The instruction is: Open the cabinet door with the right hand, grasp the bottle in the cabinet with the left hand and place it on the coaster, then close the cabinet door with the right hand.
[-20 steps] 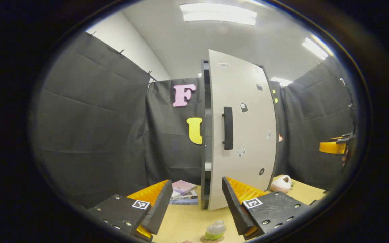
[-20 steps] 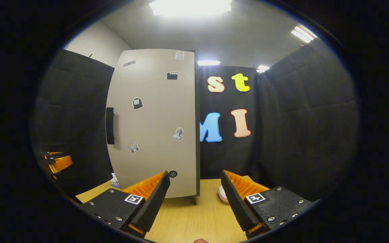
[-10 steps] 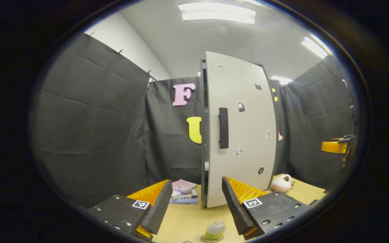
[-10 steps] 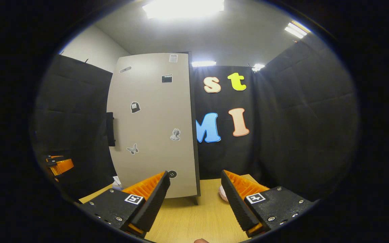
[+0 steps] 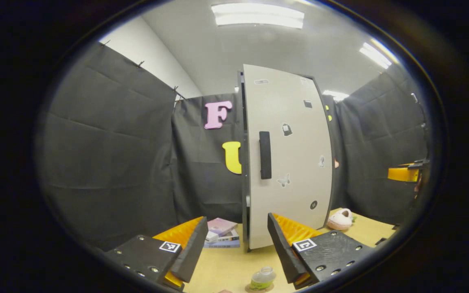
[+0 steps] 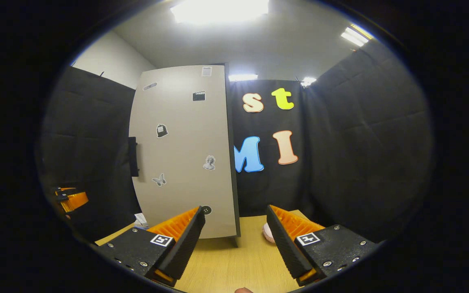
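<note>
In the left gripper view the tall cabinet's pale door [image 5: 295, 154] with its black handle [image 5: 264, 155] stands nearly flush against the dark cabinet frame [image 5: 242, 162]. A small clear bottle [image 5: 263, 278] with greenish contents stands on a round coaster [image 5: 259, 289] on the wooden table. My left gripper [image 5: 234, 248] hovers open above the table, just behind the bottle. The right gripper [image 5: 405, 173] shows far right. In the right gripper view the door [image 6: 185, 154] and handle [image 6: 133, 156] are ahead, my right gripper [image 6: 234, 240] is open and apart from it, and the left gripper [image 6: 71, 198] shows at the left.
A stack of books [image 5: 220, 234] lies left of the cabinet's foot. A pink slipper-like toy [image 5: 340, 219] sits right of it, also seen as a pink object [image 6: 268, 232] in the right gripper view. The wooden table [image 6: 234, 264] stretches in front. Black cloth walls surround the booth.
The cabinet door has swung further toward the frame, narrowing the gap at its handle side. Both grippers stayed open and barely shifted; the bottle remains on the coaster.
</note>
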A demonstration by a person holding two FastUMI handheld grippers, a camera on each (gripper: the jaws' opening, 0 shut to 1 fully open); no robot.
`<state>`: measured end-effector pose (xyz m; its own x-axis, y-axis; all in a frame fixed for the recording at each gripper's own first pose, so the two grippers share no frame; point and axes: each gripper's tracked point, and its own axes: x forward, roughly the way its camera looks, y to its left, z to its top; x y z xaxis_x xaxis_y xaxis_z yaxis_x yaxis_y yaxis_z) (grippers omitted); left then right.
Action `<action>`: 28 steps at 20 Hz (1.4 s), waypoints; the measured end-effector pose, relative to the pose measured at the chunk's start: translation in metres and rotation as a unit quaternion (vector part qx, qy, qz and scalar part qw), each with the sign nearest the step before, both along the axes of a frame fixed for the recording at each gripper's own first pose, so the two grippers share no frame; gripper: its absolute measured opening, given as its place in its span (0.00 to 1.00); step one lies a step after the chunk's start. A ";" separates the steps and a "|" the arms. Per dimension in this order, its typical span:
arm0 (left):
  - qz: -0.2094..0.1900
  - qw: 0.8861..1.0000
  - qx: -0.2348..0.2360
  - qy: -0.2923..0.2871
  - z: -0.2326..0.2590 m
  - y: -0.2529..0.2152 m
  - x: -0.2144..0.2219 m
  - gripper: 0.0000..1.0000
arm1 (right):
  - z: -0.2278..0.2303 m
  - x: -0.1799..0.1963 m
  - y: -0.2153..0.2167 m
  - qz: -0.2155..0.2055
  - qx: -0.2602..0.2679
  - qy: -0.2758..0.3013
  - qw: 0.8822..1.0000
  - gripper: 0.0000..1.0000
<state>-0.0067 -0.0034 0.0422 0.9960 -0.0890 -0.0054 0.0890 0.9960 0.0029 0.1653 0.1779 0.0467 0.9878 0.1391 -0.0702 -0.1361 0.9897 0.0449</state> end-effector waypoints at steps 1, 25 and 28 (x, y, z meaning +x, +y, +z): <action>0.000 1.000 0.000 0.000 0.001 0.002 0.002 0.88 | 0.000 0.000 0.001 0.000 -0.002 -0.001 1.000 0.94; -0.021 1.000 -0.009 -0.002 -0.007 0.007 0.023 0.84 | 0.006 -0.001 0.000 -0.011 -0.008 -0.018 1.000 0.94; -0.025 1.000 -0.007 -0.002 -0.009 0.007 0.022 0.84 | 0.006 0.000 0.001 -0.012 -0.009 -0.020 1.000 0.94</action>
